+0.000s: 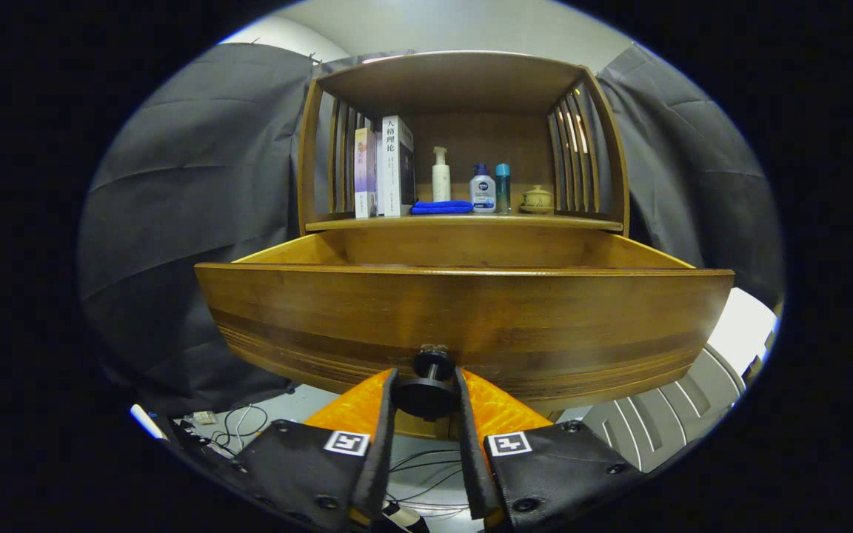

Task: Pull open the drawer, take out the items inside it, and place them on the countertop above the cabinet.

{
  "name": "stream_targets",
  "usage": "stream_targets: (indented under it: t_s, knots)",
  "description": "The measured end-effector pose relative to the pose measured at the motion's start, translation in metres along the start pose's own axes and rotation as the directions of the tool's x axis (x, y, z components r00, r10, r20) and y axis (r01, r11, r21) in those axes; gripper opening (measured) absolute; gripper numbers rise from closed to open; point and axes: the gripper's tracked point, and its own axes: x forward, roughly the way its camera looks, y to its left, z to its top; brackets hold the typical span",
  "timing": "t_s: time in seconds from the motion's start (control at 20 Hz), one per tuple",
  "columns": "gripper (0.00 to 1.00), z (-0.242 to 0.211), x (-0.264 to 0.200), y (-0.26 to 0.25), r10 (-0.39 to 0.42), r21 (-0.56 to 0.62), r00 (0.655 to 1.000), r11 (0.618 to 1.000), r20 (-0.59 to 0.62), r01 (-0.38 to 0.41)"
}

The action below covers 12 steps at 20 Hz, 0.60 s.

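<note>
Status: the drawer (463, 311) stands pulled well out from the cabinet, so the opening step is judged done. Its contents are hidden behind the front panel; removal and placement on the countertop (463, 221) remain. The countertop, beyond and above the drawer, carries books (386, 169), bottles (471, 181), a cloth (442, 208) and a small pot (537, 199).

Tool: the gripper (427, 392) is nearly closed, with both fingers pressed against the knob (427, 385) on the drawer front, the knob clamped between them.

Staged booth, home-style: wooden cabinet (463, 148) with books (386, 166), toiletry bottles (482, 186), draped cloth walls (197, 192).
</note>
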Motion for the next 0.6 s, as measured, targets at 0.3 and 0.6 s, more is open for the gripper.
stream_targets:
  t_s: [0.3,0.6]
  knots:
    - [0.76,0.041,-0.012,-0.010,-0.047,0.011,0.987,0.999,0.152,0.046]
    - [0.97,0.105,-0.024,-0.001,0.015,-0.002,0.962,1.000,0.273,-0.015]
